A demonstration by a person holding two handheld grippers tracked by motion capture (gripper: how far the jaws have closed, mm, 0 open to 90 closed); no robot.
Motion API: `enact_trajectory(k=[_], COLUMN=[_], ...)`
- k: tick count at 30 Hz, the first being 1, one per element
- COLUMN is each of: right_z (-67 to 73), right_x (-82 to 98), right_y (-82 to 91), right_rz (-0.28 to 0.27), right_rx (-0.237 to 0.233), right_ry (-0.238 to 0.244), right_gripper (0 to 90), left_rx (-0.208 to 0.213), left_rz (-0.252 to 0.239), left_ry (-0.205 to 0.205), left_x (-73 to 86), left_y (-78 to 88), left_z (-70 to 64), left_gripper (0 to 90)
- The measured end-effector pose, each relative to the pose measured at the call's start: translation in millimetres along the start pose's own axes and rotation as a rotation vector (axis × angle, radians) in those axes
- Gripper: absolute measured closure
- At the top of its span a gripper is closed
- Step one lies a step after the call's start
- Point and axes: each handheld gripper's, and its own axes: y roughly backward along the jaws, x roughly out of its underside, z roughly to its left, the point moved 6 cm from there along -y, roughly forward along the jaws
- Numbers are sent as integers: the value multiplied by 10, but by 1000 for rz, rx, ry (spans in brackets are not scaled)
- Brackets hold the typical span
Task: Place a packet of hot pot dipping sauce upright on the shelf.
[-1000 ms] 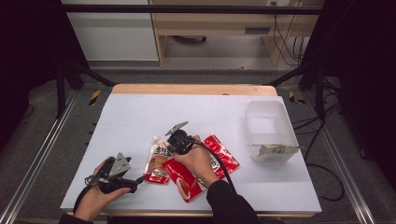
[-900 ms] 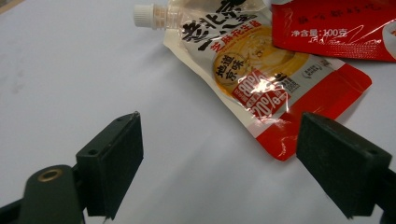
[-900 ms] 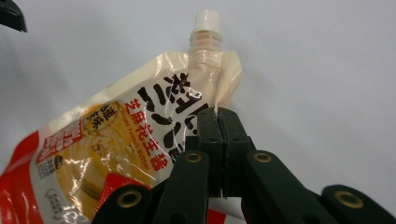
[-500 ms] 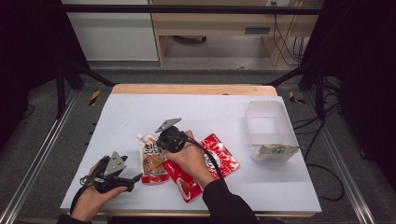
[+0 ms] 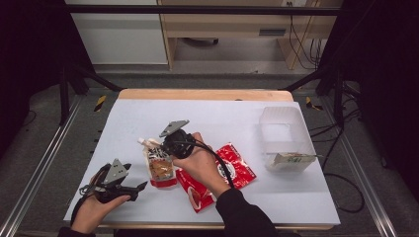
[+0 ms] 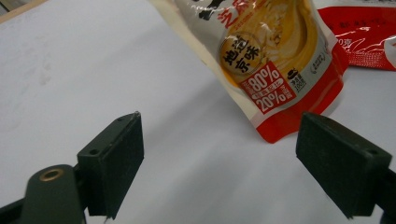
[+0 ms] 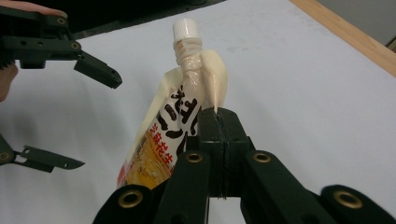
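A spouted pouch (image 5: pixel 159 167) with a white cap (image 7: pixel 183 28), a cream top, orange print and a red base hangs upright at the table's front middle. My right gripper (image 7: pixel 218 122) is shut on the pouch's upper corner, just beside the spout. In the high view the right gripper (image 5: pixel 168 148) is above the pouch, with the hand behind it. My left gripper (image 5: pixel 139 187) rests near the front left edge, open, pointing at the pouch. In the left gripper view the left gripper (image 6: pixel 229 163) has bare table between its jaws, and the pouch's base (image 6: pixel 280 126) is just beyond them.
Two red packets (image 5: pixel 238 167) lie flat right of the pouch, partly under the right forearm. A clear plastic box (image 5: pixel 285 129) stands at the right edge with a pale packet (image 5: pixel 292 158) in it. The white table top (image 5: pixel 222 116) has a wooden far edge.
The right gripper has risen and shifted a little left with the pouch, pulling it from lying to upright. The left gripper has stayed where it was.
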Motion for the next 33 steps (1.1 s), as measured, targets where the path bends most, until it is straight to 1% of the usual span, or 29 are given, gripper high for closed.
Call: enact_trajectory(k=[1,2,3,4,6,7,8,10,11,14,16,18,19,20,23,27,29,30,33], right_z=[0,-6,-6,-8,-13,-16,-16,-39,-39,-83,-136,-203,-268,-268,-336,-371,-381,-385,-417], right_x=[0,-11,-11,-22,-31,-47,-47,-86,-86,-138,-170,-193,-202,-202,-198,-152,-115,-96,-29], right_y=[0,48,48,106,136,203,203,295,295,384,446,517,592,592,706,832,885,908,964], right_rz=[0,-4,-4,-8,-14,-20,-20,-34,-34,-48,-55,-60,-61,-61,-67,-54,-46,-42,-40], right_rx=[0,-8,-8,-11,-14,-18,-18,-19,-19,-13,-3,8,21,21,33,36,34,33,25], right_ry=[0,10,10,14,19,15,15,21,21,26,29,32,28,28,26,42,50,55,56], right_gripper=[900,900,900,900,900,900,900,900,900,900,900,900,900,900,900,900,900,900,900], left_rx=[2,6,8,10,13,17,17,21,23,28,35,40,43,49,69,90,121,133,147], left_rz=[-5,-4,-3,-2,-4,-9,-15,-16,-17,-22,-24,-26,-26,-22,-12,-12,-20,-16,19], left_ry=[8,8,9,10,9,11,16,14,14,17,11,7,2,-7,-38,-77,-63,-67,-109], left_x=[0,2,6,9,6,0,-7,-14,-17,-44,-81,-134,-164,-195,-305,-497,-592,-635,-754], left_y=[5,10,11,13,17,21,25,40,44,59,74,86,88,89,88,87,78,67,14], left_z=[6,12,16,17,13,10,9,15,16,24,32,40,38,35,20,13,13,15,29], left_gripper=[151,152,152,152,152,152,152,154,154,156,157,157,158,158,157,160,160,160,144])
